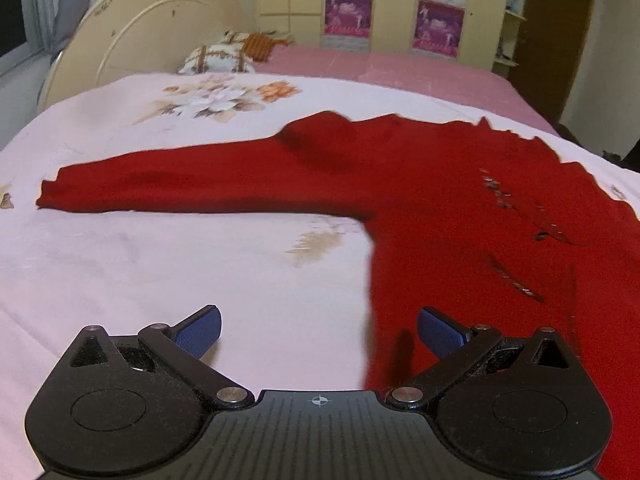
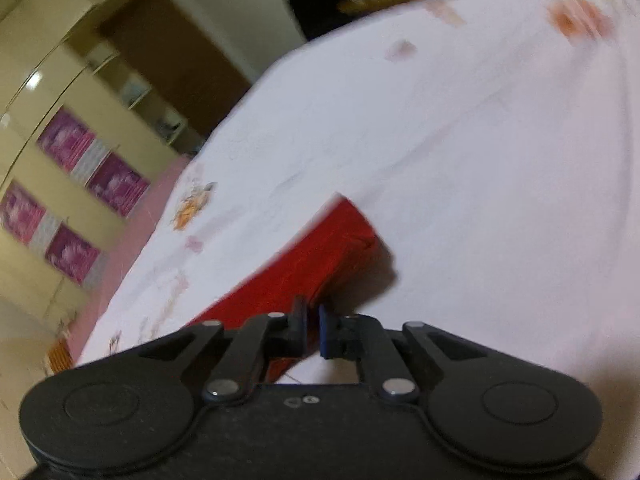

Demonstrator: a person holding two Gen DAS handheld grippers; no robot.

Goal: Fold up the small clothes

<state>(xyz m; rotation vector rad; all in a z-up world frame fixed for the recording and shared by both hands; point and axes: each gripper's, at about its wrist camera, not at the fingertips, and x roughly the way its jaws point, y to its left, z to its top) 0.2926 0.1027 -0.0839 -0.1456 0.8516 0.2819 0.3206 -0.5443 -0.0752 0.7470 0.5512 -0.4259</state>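
Observation:
A red sweater (image 1: 440,184) lies flat on the pale floral sheet (image 1: 160,280), with one long sleeve (image 1: 160,184) stretched out to the left. My left gripper (image 1: 320,330) is open and low over the sweater's side edge, its right pad (image 1: 438,332) above red cloth and its left pad (image 1: 204,330) above bare sheet. In the right wrist view, the other red sleeve (image 2: 320,248) runs up from my right gripper (image 2: 313,326). That gripper's jaws are closed on the sleeve's edge, a short way back from the cuff.
A patterned pillow (image 1: 220,56) and a cream headboard (image 1: 140,32) stand at the far left. A pink blanket (image 1: 380,64) covers the bed's far side, before a wardrobe (image 1: 392,8). Something dark (image 2: 316,4) sits beyond the bed's edge.

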